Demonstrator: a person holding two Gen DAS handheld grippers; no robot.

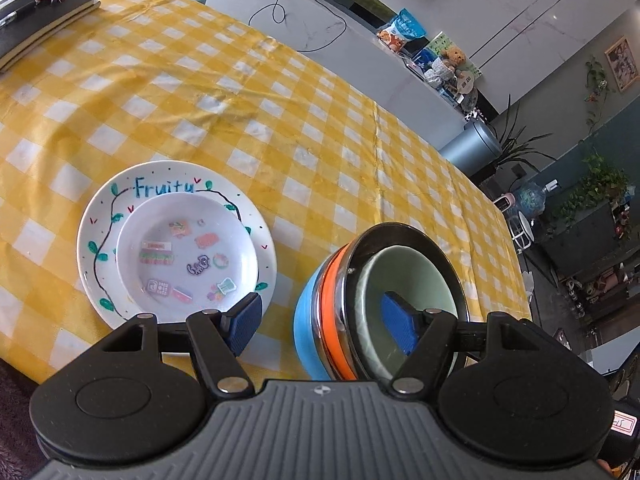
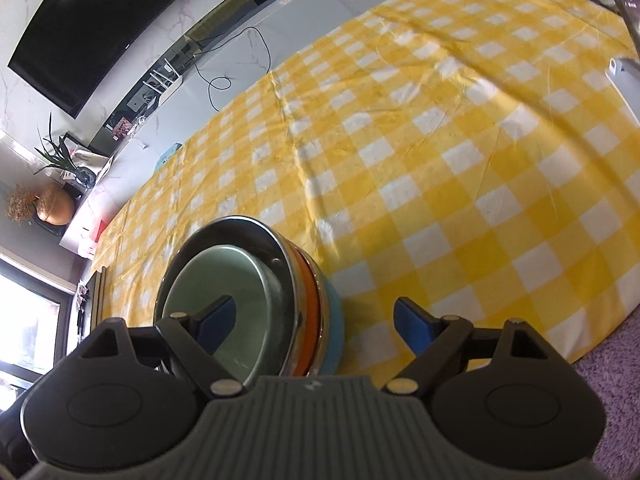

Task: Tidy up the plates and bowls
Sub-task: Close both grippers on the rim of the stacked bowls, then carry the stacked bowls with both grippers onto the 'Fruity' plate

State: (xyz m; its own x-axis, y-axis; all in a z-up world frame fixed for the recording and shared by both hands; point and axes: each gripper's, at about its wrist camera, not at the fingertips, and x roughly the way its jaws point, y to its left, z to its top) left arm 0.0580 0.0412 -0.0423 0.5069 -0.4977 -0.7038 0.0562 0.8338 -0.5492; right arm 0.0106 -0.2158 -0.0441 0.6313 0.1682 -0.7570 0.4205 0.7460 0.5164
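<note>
A nested stack of bowls [image 1: 336, 280] stands on the yellow checked tablecloth [image 1: 240, 100]: blue lowest, then orange, then steel, with a pale green bowl [image 1: 404, 272] innermost. My left gripper [image 1: 322, 326] is open and straddles the stack's left wall, one pad inside the green bowl and one outside the blue bowl, neither pressing. In the right wrist view the same stack [image 2: 316, 300] has my right gripper [image 2: 316, 322] open across its right wall. Left of the stack, a small sticker-decorated plate [image 1: 188, 256] rests in a white "Fruity" plate [image 1: 100, 220].
A black notebook [image 1: 44, 24] with a pen lies at the table's far left corner. A white object [image 2: 626, 80] sits at the table's right edge. The table's near edge drops to purple carpet [image 2: 612, 368]. A long stretch of checked cloth lies beyond the dishes.
</note>
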